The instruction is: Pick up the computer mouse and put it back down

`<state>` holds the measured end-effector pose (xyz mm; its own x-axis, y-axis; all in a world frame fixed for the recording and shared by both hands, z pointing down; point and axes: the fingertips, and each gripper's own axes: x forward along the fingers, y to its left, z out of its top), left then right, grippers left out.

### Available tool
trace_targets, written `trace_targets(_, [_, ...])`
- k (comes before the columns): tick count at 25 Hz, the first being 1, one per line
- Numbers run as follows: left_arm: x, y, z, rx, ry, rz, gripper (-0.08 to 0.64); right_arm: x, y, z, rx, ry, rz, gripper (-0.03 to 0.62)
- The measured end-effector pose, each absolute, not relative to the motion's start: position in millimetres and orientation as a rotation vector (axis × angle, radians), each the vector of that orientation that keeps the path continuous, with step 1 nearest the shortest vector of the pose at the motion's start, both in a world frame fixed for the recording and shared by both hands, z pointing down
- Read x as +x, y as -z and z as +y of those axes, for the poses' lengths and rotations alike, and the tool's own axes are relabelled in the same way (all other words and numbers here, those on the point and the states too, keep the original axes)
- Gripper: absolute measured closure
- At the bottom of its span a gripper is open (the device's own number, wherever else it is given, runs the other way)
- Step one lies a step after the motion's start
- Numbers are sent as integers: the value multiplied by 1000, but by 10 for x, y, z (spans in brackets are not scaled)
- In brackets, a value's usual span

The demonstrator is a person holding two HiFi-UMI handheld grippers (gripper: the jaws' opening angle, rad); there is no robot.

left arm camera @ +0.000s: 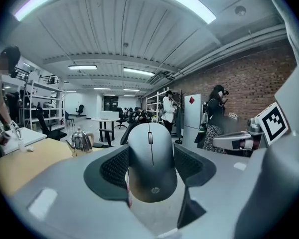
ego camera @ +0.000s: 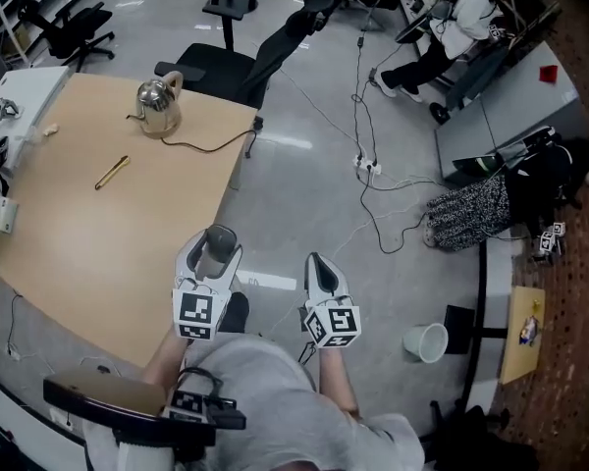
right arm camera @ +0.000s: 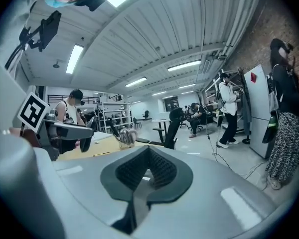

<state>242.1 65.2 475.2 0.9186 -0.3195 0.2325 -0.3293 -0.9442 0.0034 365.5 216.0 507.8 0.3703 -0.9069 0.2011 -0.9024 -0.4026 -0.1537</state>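
A grey computer mouse (left arm camera: 150, 162) with a scroll wheel sits upright between the black pads of my left gripper (left arm camera: 150, 168), which is shut on it. In the head view the mouse (ego camera: 217, 243) is held in the air in my left gripper (ego camera: 212, 253), just off the right edge of the wooden table (ego camera: 79, 224). My right gripper (ego camera: 319, 268) hangs beside it over the floor. Seen from the right gripper view, my right gripper (right arm camera: 147, 172) has its pads pressed together with nothing between them.
On the table stand a steel kettle (ego camera: 158, 105) with a cord and a brass pen (ego camera: 111, 172). A black office chair (ego camera: 245, 67) stands behind the table. Cables (ego camera: 368, 165) cross the floor; a white bucket (ego camera: 425, 341) sits at the right. People work at the far desks.
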Motion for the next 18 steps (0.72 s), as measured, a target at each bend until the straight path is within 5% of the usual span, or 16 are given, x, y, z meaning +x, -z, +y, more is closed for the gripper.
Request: trace_targets(18, [2118,-4724,-892,2818,-294,-1030,256,3817,-4968,67,-2304,373,2186,586])
